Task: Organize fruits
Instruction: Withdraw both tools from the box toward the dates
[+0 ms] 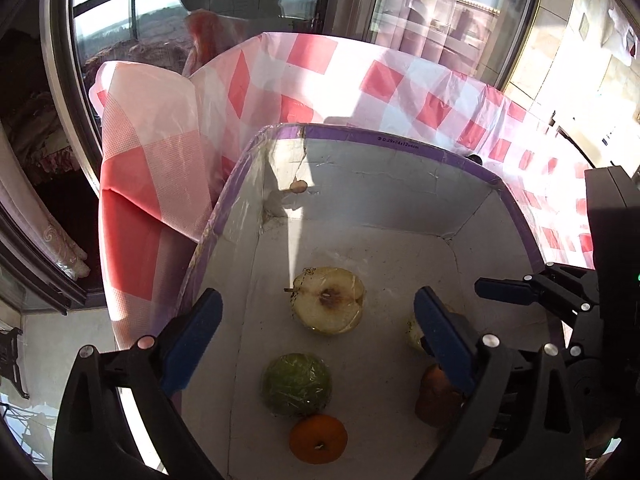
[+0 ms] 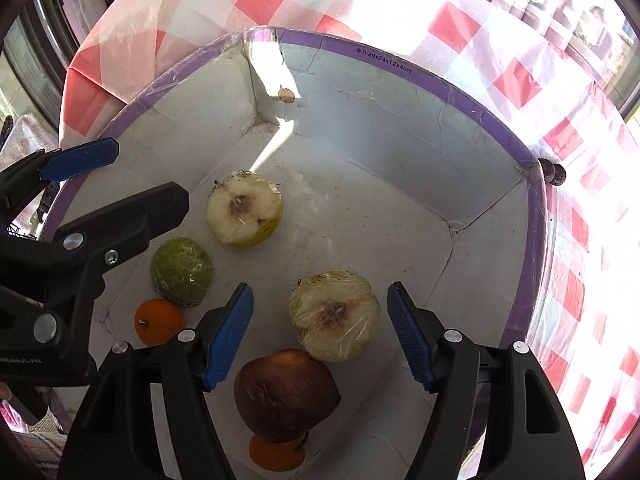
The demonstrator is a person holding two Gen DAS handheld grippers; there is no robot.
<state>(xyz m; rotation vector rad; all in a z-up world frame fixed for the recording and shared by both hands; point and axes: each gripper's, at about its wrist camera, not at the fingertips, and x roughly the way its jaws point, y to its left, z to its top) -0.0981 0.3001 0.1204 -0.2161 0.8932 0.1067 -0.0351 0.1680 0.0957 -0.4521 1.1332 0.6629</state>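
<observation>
Wrapped apple half [image 2: 334, 316] between open right tool [image 2: 320, 332] pads, untouched.

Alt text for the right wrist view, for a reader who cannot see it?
The open right gripper hovers over a wrapped apple half in a purple-rimmed box with a brown pear, oranges and more wrapped fruit.

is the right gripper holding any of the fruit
No, the right gripper stands open over the box, and the wrapped apple half lies between its fingers untouched.
</observation>
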